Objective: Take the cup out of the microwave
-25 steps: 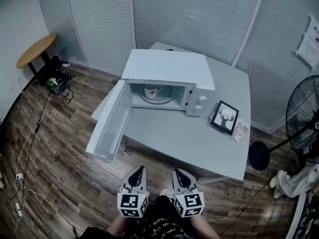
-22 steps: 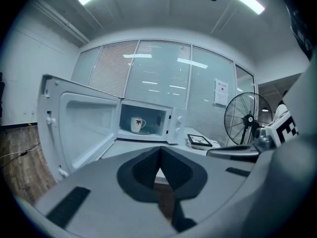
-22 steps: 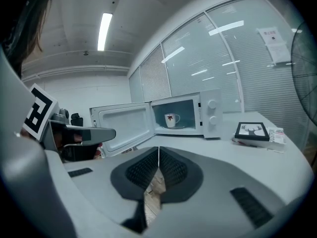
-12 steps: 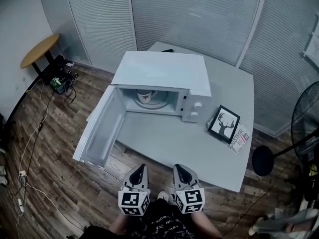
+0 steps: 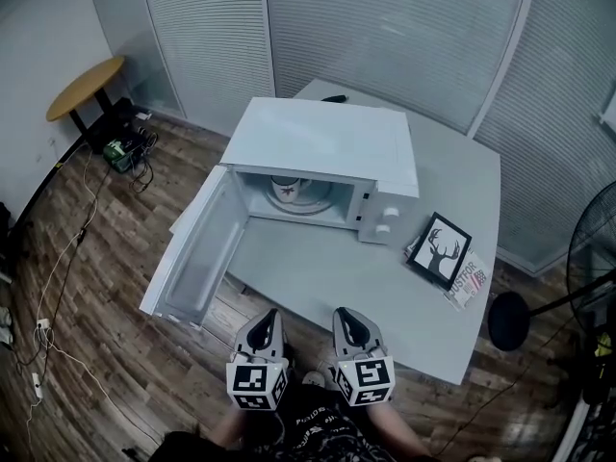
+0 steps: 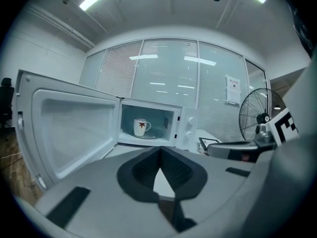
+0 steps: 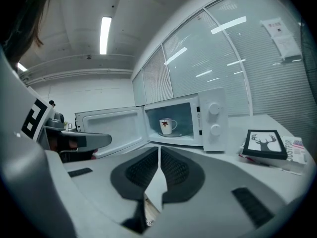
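Observation:
A white microwave (image 5: pixel 322 142) stands on the grey table (image 5: pixel 327 268) with its door (image 5: pixel 197 248) swung wide to the left. Inside, on the turntable, sits a white cup (image 5: pixel 286 188) with a red leaf print, also seen as the cup (image 6: pixel 141 127) in the left gripper view and the cup (image 7: pixel 167 126) in the right gripper view. My left gripper (image 5: pixel 269 316) and right gripper (image 5: pixel 342 315) hover side by side off the table's near edge, well short of the microwave. Both are shut, their tips meeting, with nothing between them.
A framed deer picture (image 5: pixel 442 249) and a magazine (image 5: pixel 466 282) lie right of the microwave. A standing fan (image 5: pixel 592 258) is at the far right. A round wooden side table (image 5: pixel 85 87) and cables (image 5: pixel 58 268) occupy the floor at the left.
Both grippers and the head have come closer to the table; the microwave now sits lower and larger in the head view. The cup has not moved. Both grippers stay shut.

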Demonstrator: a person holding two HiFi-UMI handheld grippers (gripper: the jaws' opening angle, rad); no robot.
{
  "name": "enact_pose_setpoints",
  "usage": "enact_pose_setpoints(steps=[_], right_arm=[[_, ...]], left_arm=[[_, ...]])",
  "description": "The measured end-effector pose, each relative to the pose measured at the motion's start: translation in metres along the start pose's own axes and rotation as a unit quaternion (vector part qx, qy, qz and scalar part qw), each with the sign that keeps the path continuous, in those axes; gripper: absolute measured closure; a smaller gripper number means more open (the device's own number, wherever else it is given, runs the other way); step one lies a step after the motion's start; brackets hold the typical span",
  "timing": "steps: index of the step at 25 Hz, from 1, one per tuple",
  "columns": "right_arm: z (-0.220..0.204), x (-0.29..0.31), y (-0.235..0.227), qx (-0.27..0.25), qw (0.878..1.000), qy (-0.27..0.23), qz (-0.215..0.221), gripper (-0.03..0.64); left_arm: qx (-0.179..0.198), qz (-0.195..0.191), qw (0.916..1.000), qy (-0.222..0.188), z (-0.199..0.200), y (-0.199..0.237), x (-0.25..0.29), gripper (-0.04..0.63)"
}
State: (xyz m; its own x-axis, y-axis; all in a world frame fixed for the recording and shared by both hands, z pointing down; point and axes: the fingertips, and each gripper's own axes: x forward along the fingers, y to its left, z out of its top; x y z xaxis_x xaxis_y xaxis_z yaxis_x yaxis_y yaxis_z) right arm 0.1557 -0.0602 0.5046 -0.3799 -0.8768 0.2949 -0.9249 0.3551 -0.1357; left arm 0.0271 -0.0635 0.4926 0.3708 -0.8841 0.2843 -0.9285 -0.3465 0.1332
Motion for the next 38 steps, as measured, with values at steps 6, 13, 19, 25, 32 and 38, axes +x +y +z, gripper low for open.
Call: enact_pose_setpoints(steps=[6, 13, 19, 25, 32, 38], right_arm=[[0.014, 0.031, -0.008, 0.002, 1.0, -0.003, -0.01, 0.611], [0.025, 0.074, -0.011, 0.016, 1.0, 0.006, 0.001, 0.527], [0.033, 0.11, -0.014, 0.025, 1.0, 0.01, 0.005, 0.431], [0.044, 0.145, -0.011, 0.026, 1.0, 0.01, 0.015, 0.389], [0.055, 0.181, -0.003, 0.024, 0.999, -0.002, 0.022, 0.363], [0.068, 0.215, -0.003, 0.001, 1.0, -0.003, 0.005, 0.338]], left_arm=[[-0.004, 0.005, 1.0, -0.004, 0.014, 0.024, 0.026, 0.589], [-0.007, -0.009, 0.9999, 0.004, 0.02, 0.043, 0.063, 0.589], [-0.008, -0.02, 0.9997, 0.01, 0.029, 0.059, 0.092, 0.589], [-0.008, -0.025, 0.9995, 0.015, 0.035, 0.076, 0.112, 0.589], [-0.006, -0.032, 0.9994, 0.015, 0.038, 0.089, 0.125, 0.589], [0.007, -0.044, 0.999, 0.008, 0.047, 0.091, 0.137, 0.589]])
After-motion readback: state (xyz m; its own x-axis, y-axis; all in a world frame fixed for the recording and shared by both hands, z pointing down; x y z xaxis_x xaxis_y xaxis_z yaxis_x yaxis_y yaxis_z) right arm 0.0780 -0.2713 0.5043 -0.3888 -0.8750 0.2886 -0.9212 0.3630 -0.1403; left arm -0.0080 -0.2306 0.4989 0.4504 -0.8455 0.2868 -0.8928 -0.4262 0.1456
